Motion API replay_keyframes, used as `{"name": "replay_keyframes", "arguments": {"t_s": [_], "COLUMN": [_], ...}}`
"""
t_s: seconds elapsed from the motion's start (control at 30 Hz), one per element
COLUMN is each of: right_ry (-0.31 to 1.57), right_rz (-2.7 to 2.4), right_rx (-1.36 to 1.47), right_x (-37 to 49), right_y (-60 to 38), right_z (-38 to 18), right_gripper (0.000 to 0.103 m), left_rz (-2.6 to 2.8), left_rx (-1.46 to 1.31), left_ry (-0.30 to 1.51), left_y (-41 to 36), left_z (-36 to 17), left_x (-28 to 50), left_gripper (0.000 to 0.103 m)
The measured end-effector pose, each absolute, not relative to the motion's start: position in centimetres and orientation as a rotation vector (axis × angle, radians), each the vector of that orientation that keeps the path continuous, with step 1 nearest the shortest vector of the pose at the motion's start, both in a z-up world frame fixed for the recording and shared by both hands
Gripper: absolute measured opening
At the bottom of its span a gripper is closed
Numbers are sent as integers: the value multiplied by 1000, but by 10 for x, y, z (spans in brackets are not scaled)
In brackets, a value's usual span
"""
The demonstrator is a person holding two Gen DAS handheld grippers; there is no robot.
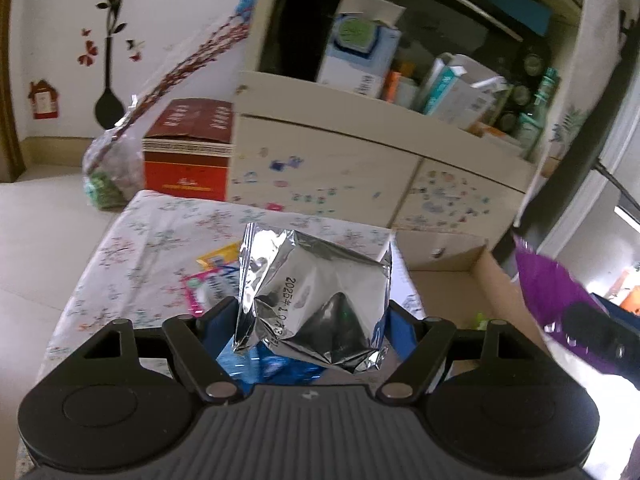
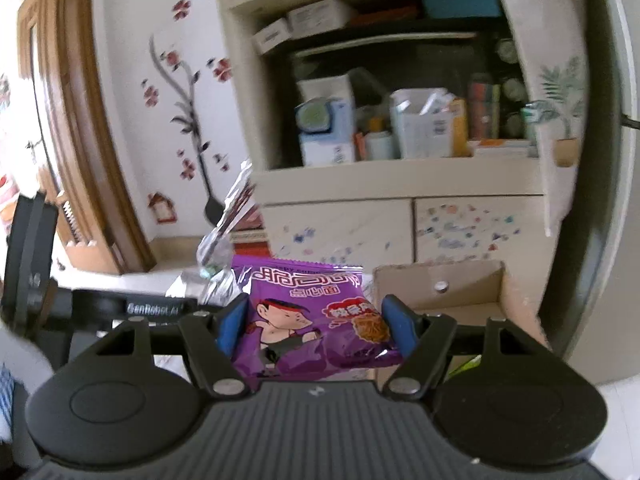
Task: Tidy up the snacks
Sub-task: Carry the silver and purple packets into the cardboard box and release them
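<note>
My left gripper (image 1: 308,316) is shut on a crumpled silver foil snack bag (image 1: 316,300) with a blue printed side, held above a floral-cloth table (image 1: 132,248). More snack packets (image 1: 212,276), yellow, pink and blue, lie on that cloth behind it. My right gripper (image 2: 316,320) is shut on a purple snack packet (image 2: 308,312) with a cartoon figure, its blue pads (image 2: 234,320) pressing both sides. The same purple packet (image 1: 548,292) shows at the right edge of the left wrist view. An open cardboard box (image 2: 440,292) stands just beyond and to the right.
A cream cabinet (image 1: 328,168) with sticker-covered doors and a shelf full of cartons and bottles stands behind the table. A red box (image 1: 188,152) and a plastic bag (image 1: 108,172) sit on the floor at the left. The cardboard box (image 1: 452,276) adjoins the table's right side.
</note>
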State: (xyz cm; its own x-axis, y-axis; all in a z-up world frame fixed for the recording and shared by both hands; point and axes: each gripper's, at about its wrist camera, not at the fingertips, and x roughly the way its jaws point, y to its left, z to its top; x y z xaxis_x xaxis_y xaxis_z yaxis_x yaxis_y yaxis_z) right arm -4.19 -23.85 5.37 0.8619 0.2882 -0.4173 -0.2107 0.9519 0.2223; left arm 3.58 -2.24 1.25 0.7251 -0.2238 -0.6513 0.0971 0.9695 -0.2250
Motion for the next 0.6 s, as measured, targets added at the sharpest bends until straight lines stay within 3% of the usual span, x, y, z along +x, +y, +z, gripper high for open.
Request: {"name": "replay_keyframes", "arguments": {"t_s": [0.6], "right_ry": [429], "right_rz": [34], "right_rx": [411], "right_x": [-41], "right_y": [-319], "right_z": [68], "right_gripper": [72], "left_rz": [-398], "left_rx": [-80], "left_ry": [735], "left_y": [-117], "left_z": [7], "left_x": [38], "left_gripper": [81]}}
